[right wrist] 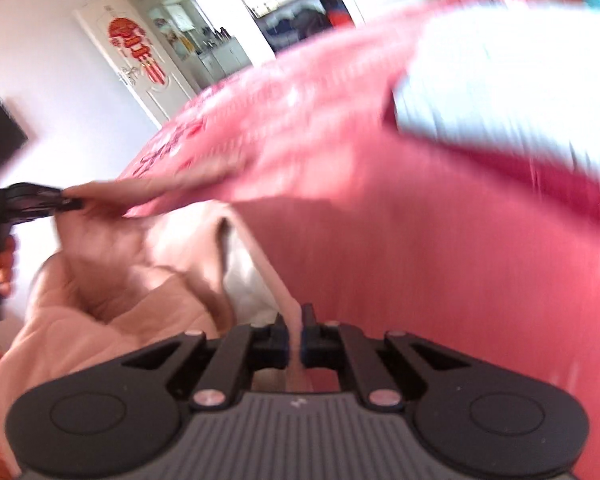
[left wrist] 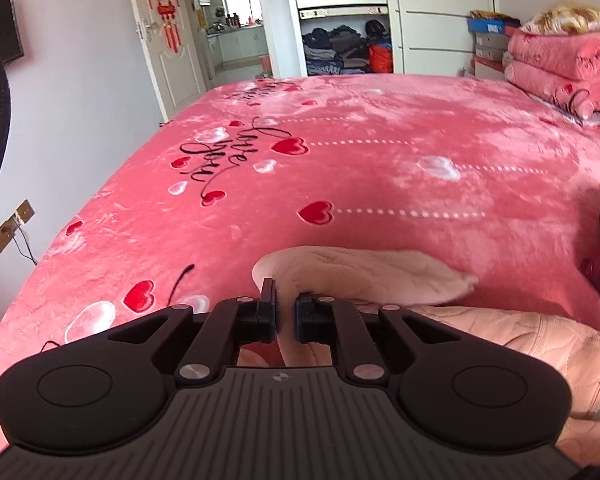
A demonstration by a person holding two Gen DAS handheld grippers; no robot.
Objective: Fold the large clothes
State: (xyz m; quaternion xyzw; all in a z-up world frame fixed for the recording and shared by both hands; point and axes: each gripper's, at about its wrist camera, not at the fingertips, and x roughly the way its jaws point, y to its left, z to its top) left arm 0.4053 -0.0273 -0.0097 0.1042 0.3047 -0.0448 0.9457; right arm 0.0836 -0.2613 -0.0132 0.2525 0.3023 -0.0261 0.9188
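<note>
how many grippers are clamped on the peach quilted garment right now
2. The left gripper pinches the peach quilted garment at its fleece-lined edge; the right gripper pinches another edge, nearer the light blue cloth.

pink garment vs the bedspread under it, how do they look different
The pink garment is pale peach, quilted outside with a cream fleecy lining; the bedspread is deeper pink plush.
The garment carries no print; the bedspread has red and white hearts and black script.
The garment is bunched and lifted at its edges; the bedspread lies flat.
Both are soft, pinkish fabric.
</note>
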